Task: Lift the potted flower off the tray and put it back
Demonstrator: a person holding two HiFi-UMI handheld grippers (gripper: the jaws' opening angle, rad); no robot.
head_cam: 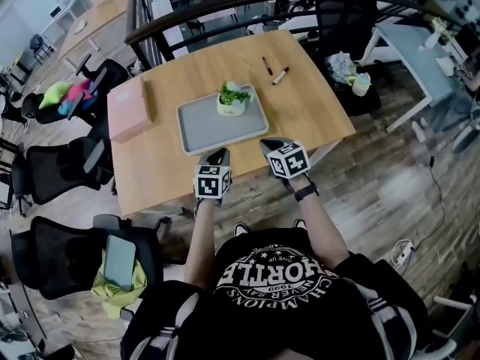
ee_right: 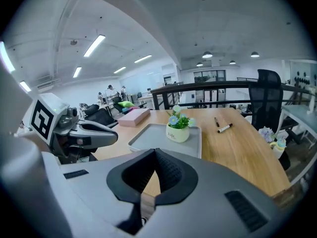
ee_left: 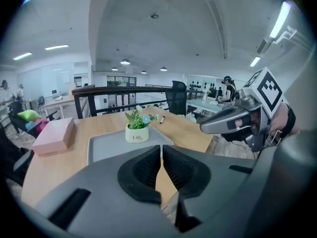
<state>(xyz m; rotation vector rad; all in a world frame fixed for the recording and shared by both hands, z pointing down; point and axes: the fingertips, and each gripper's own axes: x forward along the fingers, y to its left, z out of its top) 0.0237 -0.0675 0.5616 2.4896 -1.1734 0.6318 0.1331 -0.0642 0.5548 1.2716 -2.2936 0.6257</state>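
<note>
The potted flower (head_cam: 233, 100) stands upright on the tray (head_cam: 206, 130), a small white pot with green leaves and pale blue blooms. It sits toward the tray's far edge, right of the middle, and nothing is touching it. The rest of the grey tray is bare, and the tray lies flat on the wooden worktop (head_cam: 307, 111).

On to the claws. The left claw (head_cam: 217, 156) hangs just off the tray's near edge, around the middle. Its own view shows the two dark pads clenched tip to tip, with nothing between them and the pot well beyond. The right claw (head_cam: 270, 146) hovers at the tray's near right corner. It is clenched as well, its ridged pads meeting at the tip on empty air. Both point across the tray at the flower and both are well clear of it.

Left of the tray a pink box (head_cam: 129, 109) lies on the worktop, near but not touching. Beyond the tray's far right corner lie two marker pens (head_cam: 274, 71), close to each other. Past the worktop's left edge, on the same side as the pink box, stand black office chairs (head_cam: 60, 172).
</note>
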